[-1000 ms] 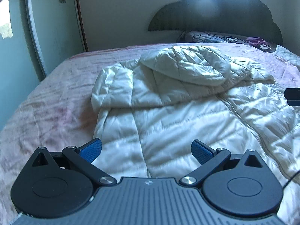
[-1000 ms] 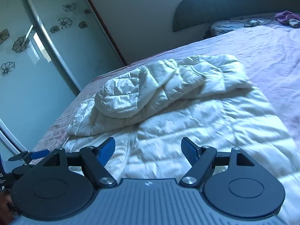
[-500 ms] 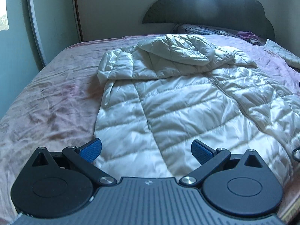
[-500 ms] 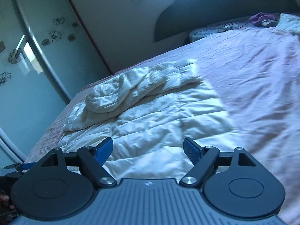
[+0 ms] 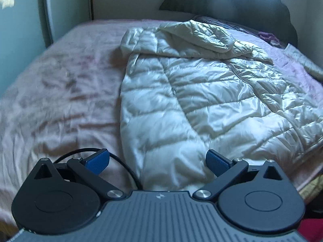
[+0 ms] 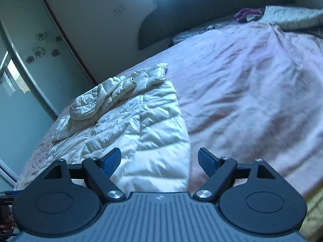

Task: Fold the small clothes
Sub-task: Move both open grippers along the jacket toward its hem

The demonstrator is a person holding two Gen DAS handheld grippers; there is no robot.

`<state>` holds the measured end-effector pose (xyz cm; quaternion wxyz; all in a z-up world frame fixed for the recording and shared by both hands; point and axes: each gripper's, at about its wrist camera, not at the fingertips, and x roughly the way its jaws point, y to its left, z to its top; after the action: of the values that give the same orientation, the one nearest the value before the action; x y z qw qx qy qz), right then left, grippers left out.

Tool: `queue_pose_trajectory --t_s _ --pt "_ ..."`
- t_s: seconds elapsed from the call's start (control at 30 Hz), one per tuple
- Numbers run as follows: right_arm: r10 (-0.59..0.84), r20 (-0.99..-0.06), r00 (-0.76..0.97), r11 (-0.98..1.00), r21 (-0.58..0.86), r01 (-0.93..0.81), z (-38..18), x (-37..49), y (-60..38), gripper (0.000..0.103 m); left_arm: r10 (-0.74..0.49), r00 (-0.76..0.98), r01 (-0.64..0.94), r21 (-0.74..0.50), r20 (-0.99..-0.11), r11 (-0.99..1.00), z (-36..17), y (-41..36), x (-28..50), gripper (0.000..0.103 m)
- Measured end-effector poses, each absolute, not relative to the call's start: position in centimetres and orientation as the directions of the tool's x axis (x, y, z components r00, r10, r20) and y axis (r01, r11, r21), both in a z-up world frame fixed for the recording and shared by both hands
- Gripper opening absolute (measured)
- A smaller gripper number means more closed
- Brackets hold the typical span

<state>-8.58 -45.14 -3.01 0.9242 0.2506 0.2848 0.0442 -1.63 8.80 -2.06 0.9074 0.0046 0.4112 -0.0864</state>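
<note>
White quilted puffer jacket (image 5: 201, 92) lies spread flat on the pink bedspread (image 5: 60, 100), front up, zipper line running down the middle. Hood (image 5: 197, 36) is folded down over the collar end, toward the headboard. Near sleeve lies along the jacket's left edge, hem end closest to the camera. In the right wrist view the same jacket (image 6: 129, 125) sits left of centre, its right edge against bare pink sheet (image 6: 252, 92).

Left gripper (image 5: 157, 159) hovers over the hem corner, jaws spread wide, nothing between the blue pads (image 5: 97, 160). Right pad sits over jacket fabric, left pad over bedspread; can't tell if either touches. A black cable (image 5: 123, 165) loops just behind the left pad, over the sheet.

Right gripper (image 6: 159, 160) is also wide open and empty, straddling the jacket's right hem edge: left pad over white fabric, right pad over sheet. Contact not clear either.

Around: dark scalloped headboard (image 5: 222, 2) at the far end, patterned pillow (image 6: 191, 33) below it, a purple cloth item (image 6: 247, 14) near the pillow, a pale folded textile (image 6: 292, 18) at the far right corner of the bed. Sliding wardrobe door with flower decals (image 6: 38, 46) on the left wall.

Both views motion-blurred, left side of the bedspread worst. Jacket's right hem is cut off by the frame edge in the left wrist view. Part of a hand (image 6: 7, 221) shows at the bottom left of the right wrist view, mostly cut off. Far sleeve is hard to make out under the hood.
</note>
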Motion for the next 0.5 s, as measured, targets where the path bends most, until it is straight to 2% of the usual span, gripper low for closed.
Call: queue_pose_trajectory --t_s 0.13,0.5 --pt "0.271 -0.507 0.818 0.853 0.521 0.040 -3.6 -9.4 -45.7 0.084 -0.288 0.583 0.149 -0.248 -0.759 0.957 -3.0 11.0 -2.1 0.102" --pt "0.356 -0.507 0.785 0.800 0.600 0.025 -5.3 -9.5 -45.8 0.084 -0.349 0.563 0.062 -0.383 -0.749 0.922 -3.1 11.7 -2.3 0.097"
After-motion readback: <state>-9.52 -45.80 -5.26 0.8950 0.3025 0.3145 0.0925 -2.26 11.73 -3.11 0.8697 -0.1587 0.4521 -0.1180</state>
